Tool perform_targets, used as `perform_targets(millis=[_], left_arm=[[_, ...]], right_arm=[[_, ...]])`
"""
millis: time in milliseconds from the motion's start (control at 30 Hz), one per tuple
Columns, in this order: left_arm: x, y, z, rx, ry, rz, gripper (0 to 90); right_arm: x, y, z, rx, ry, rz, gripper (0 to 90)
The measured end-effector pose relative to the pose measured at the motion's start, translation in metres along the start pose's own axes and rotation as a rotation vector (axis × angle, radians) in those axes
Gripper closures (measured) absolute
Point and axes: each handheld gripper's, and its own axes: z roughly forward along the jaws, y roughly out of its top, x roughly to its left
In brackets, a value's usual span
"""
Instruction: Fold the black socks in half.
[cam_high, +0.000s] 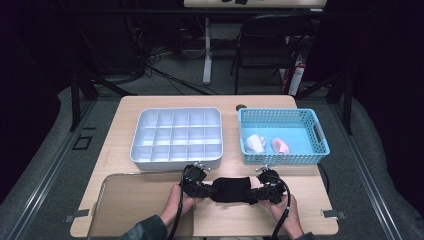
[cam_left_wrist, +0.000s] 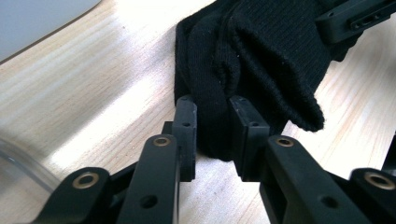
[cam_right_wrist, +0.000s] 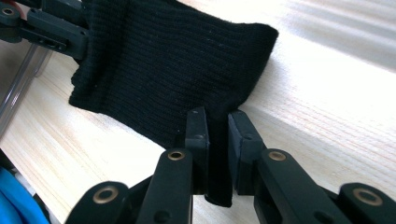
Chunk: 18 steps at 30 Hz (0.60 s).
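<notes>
Tongs (cam_left_wrist: 212, 135) (cam_right_wrist: 218, 144) pinch unlabelled black cloth (cam_high: 230, 190).

Left gripper (cam_high: 206, 189) and right gripper (cam_high: 254, 192) face each other, jaws clamped.

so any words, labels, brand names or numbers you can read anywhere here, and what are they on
None can be read.
black sock: plain knit, no label in either gripper view.
white divided tray and blue basket: no marking visible.
red and white object on the floor beyond the table: may carry print, too small and blurred to read.
left gripper and right gripper: bare black, no lettering.
</notes>
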Motion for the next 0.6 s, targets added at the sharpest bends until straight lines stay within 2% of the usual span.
perform_targets(millis=[200, 300, 600], left_arm=[[-0.002, 0.0, 0.002, -0.002, -0.008, 0.003, 77.6], [-0.002, -0.001, 0.001, -0.004, -0.005, 0.002, 78.0], [-0.001, -0.001, 0.002, -0.01, -0.009, -0.008, 78.0]], right_arm=[[0.0, 0.001, -0.012, -0.038, 0.005, -0.009, 80.2], [0.005, 0.002, -0.016, -0.053, 0.007, -0.029, 80.2], [0.027, 0.006, -0.025, -0.105, 0.02, -0.141, 81.6]])
